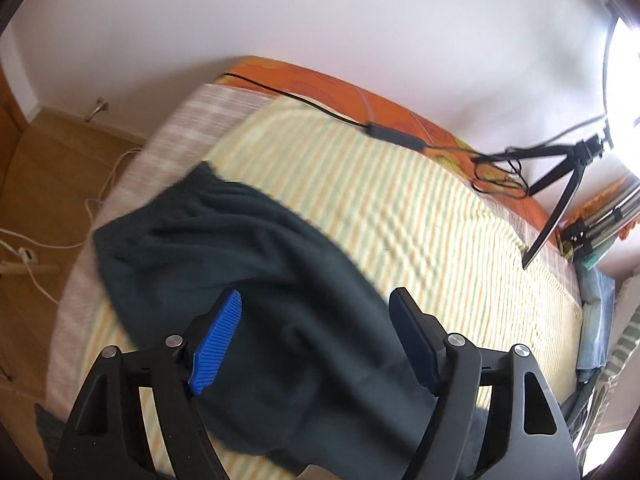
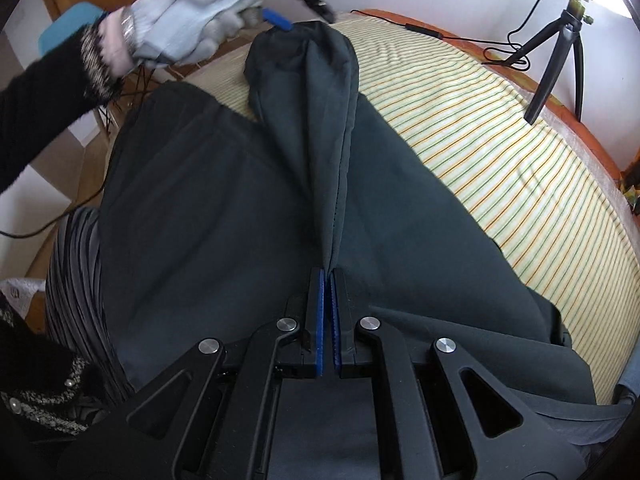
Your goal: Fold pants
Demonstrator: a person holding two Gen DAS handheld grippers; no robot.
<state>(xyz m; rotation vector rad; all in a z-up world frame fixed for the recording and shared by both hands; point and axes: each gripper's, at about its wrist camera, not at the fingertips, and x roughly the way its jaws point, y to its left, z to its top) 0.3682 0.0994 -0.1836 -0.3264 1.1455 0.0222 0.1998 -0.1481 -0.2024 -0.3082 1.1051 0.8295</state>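
Note:
Dark teal pants (image 1: pixel 256 272) lie on a striped bed sheet (image 1: pixel 420 216). My left gripper (image 1: pixel 316 300) is open and hovers above the pants, holding nothing. In the right wrist view my right gripper (image 2: pixel 329 276) is shut on a fold of the pants (image 2: pixel 224 208) and lifts a ridge of cloth that runs up the frame. The left gripper (image 2: pixel 292 4) shows there too, held in a gloved hand (image 2: pixel 192 12) at the far end of the raised cloth, blurred.
A black cable with an adapter (image 1: pixel 384 132) lies across the bed's far side by an orange cover (image 1: pixel 348 92). A black tripod (image 1: pixel 560 184) stands at the right. Wooden floor with white cables (image 1: pixel 48 216) lies to the left of the bed.

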